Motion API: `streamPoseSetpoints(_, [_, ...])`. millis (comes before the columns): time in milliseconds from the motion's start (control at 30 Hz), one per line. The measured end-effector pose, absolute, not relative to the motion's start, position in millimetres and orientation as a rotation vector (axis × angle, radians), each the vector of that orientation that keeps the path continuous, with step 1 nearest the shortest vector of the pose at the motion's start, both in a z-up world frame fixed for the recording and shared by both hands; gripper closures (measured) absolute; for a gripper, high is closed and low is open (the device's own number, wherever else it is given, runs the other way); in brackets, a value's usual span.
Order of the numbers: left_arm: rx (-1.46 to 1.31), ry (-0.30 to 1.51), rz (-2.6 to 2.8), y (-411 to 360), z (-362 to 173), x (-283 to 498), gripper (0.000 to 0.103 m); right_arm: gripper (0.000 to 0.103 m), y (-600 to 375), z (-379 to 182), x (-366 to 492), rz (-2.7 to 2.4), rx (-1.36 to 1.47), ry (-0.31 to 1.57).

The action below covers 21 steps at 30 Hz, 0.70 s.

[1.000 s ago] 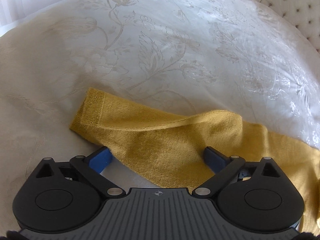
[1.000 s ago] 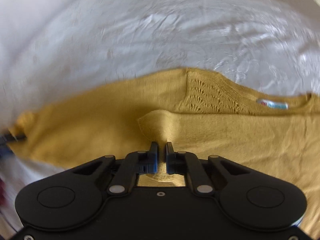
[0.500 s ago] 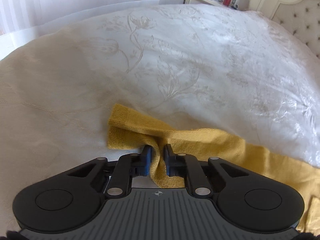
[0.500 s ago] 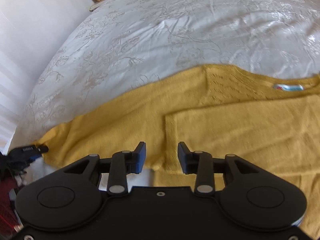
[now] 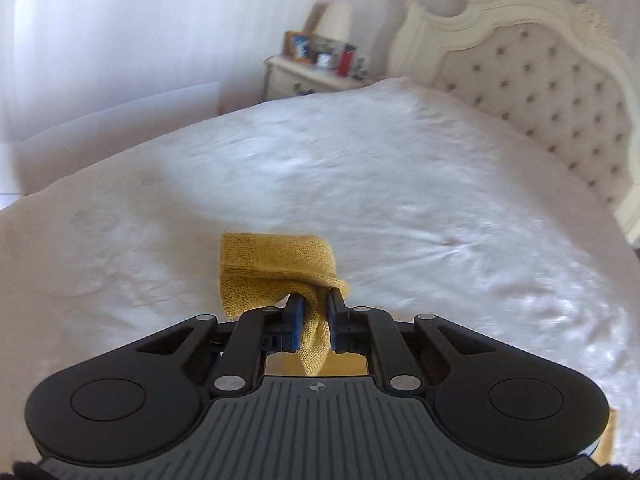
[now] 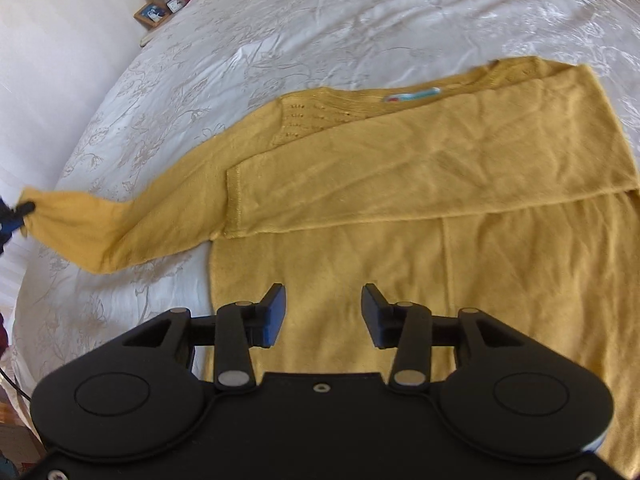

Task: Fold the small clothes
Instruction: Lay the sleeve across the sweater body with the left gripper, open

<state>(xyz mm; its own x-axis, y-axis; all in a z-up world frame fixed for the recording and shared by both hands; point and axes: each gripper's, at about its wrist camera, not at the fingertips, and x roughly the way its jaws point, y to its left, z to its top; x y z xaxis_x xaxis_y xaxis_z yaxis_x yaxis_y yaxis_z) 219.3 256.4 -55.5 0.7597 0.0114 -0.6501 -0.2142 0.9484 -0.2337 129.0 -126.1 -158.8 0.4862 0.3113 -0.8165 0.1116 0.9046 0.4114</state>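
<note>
A mustard yellow knit sweater (image 6: pixel 400 264) lies flat on the bed, its neck label (image 6: pixel 412 96) at the far side. One sleeve (image 6: pixel 420 172) is folded across the body. The other sleeve (image 6: pixel 120 232) stretches out to the left. My left gripper (image 5: pixel 316 300) is shut on that sleeve's cuff (image 5: pixel 272 264), which hangs bunched above the bedspread; the gripper also shows at the left edge (image 6: pixel 16 216) of the right wrist view. My right gripper (image 6: pixel 324 304) hovers over the sweater's lower body. Its jaws are opening, and no fabric is pinched between them.
The white embroidered bedspread (image 5: pixel 400 200) spreads all around the sweater. A tufted cream headboard (image 5: pixel 540 80) rises at the far right. A nightstand (image 5: pixel 308 76) beside the bed carries a lamp, photo frames and a red item.
My left gripper closed on the sleeve cuff and lifted it off the bed. My right gripper let go of the folded sleeve, opened and drew back over the sweater's body.
</note>
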Motion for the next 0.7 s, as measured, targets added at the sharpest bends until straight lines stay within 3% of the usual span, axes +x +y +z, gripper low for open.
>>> streamPoseSetpoints(267, [-0.261, 0.642, -0.059, 96, -22, 214, 0.091, 0.051, -199, -160, 85, 0.148, 0.509, 1.027])
streamPoseSetpoints(433, [-0.260, 0.709, -0.148, 2, -50, 216, 0.089, 0.050, -248, -165, 67, 0.131, 0.511, 1.029])
streamPoseSetpoints(533, [-0.237, 0.785, -0.184, -42, -74, 217, 0.080, 0.050, -272, -167, 61, 0.118, 0.492, 1.034])
streamPoseSetpoints(700, [-0.164, 0.883, -0.284, -76, -103, 205, 0.075, 0.049, -298, -171, 61, 0.081, 0.501, 1.034])
